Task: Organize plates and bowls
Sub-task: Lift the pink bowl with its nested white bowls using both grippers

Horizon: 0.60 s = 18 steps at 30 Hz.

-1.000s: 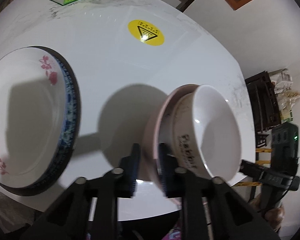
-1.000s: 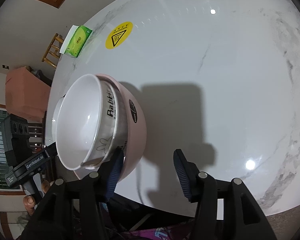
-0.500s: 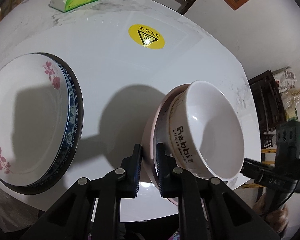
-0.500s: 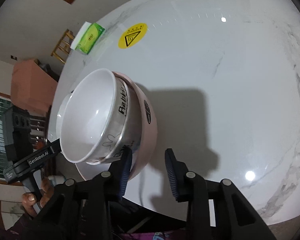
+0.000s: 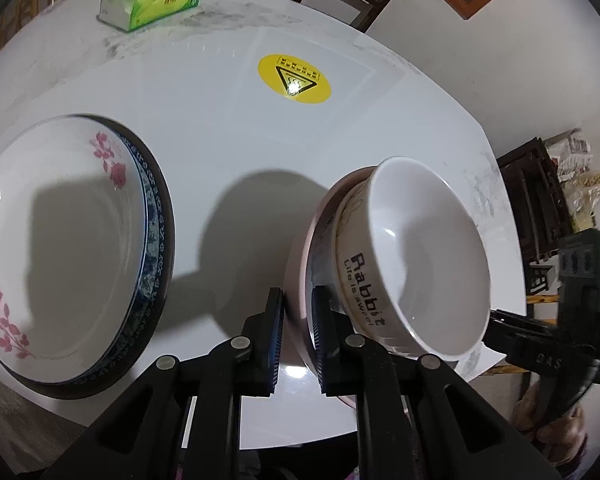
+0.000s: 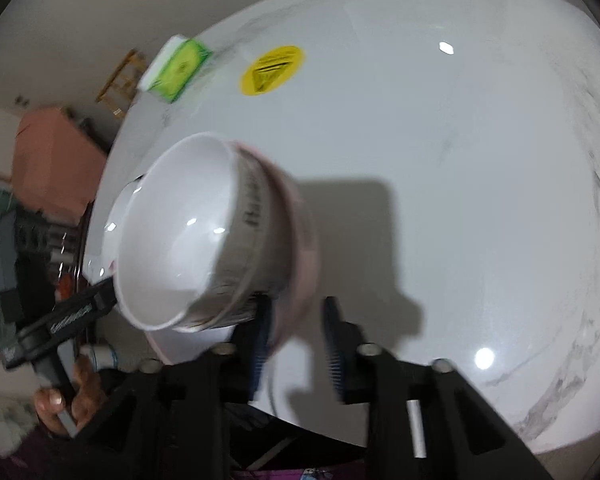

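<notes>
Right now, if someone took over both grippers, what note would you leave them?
Left gripper: shut on the rim of the pink bowl, holding it tilted above the table.
Right gripper: jaws closing around the opposite rim of that bowl; contact is too blurred to confirm.
White Rabbit bowl sits nested inside the pink one.
Floral plate is stacked on the blue-patterned plate, left side of the table.
Done: plates stacked, bowls nested.
Left: set the bowl pair down, probably beside or on the plates.

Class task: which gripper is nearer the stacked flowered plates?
Left. The left gripper grips the pink bowl's rim beside the flowered plates; the right gripper, closing, takes the bowl's far side.
</notes>
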Motion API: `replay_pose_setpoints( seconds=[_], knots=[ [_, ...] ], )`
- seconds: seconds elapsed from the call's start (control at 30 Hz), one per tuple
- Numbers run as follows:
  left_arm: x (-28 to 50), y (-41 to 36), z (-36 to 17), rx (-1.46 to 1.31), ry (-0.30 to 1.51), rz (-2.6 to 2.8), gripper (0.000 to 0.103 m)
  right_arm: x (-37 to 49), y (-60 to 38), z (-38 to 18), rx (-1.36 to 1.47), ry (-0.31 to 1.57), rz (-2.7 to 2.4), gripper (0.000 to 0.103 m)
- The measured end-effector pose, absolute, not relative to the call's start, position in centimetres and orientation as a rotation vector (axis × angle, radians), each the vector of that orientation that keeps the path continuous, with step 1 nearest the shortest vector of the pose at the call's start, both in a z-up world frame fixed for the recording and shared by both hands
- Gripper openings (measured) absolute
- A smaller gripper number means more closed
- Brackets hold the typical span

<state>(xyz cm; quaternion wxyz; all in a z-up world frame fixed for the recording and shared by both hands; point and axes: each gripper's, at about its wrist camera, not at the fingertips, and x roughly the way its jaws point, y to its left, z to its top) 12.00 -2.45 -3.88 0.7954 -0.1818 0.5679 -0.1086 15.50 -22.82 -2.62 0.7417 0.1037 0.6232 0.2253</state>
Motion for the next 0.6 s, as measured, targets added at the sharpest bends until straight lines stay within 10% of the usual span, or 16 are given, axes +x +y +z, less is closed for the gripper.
replay_pose_setpoints(
  seconds=[0.6],
  knots=[
    [11.2, -3.0, -3.7, -0.336, 1.236, -0.261, 0.012, 15.4, -24.1, -3.6, 0.359, 1.485, 0.445, 0.025]
  ],
)
